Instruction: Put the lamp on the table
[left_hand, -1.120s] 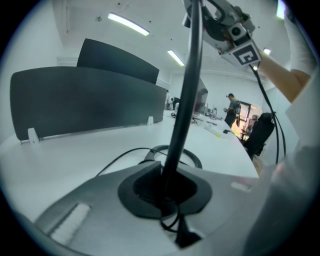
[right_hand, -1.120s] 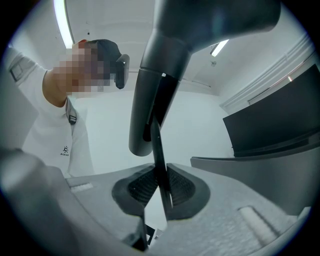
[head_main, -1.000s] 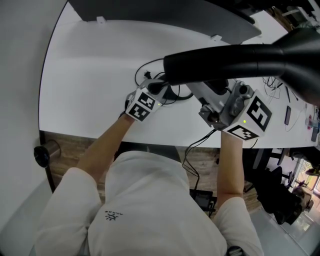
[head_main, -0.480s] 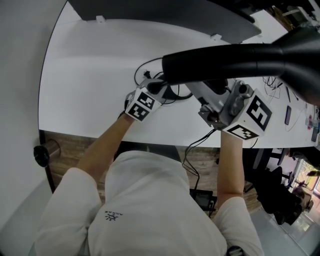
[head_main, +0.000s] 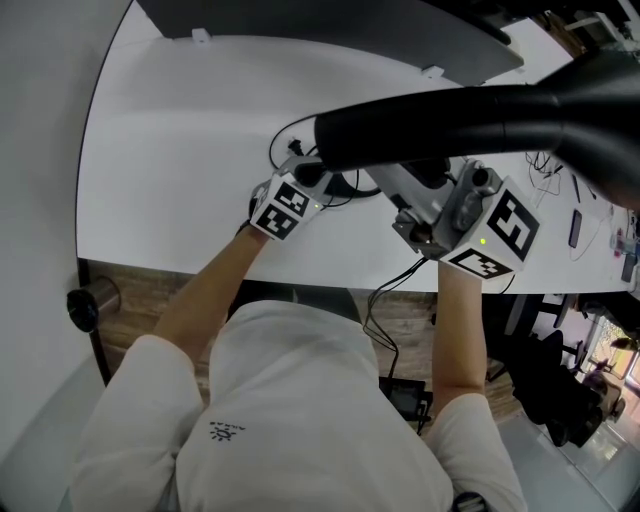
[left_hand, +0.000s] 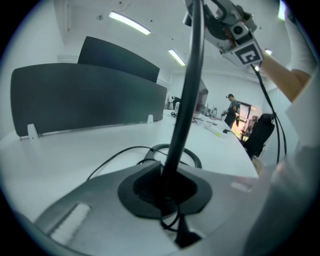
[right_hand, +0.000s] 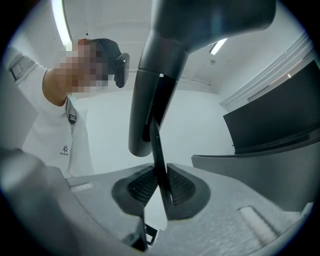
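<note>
Over the bench (head_main: 170, 150) at frame centre, my left claw (left_hand: 165, 187) clenched the stiff thin stem of the lamp (head_main: 450, 120), my right claw (right_hand: 159, 192) its flat arm; it seemed top-heavy.

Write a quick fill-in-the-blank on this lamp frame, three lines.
1. The left claw and right claw are both shut on the ____.
2. The table is ____ in colour.
3. The stem above the looped cable is held by the ____ claw.
Missing words: lamp; white; left.
</note>
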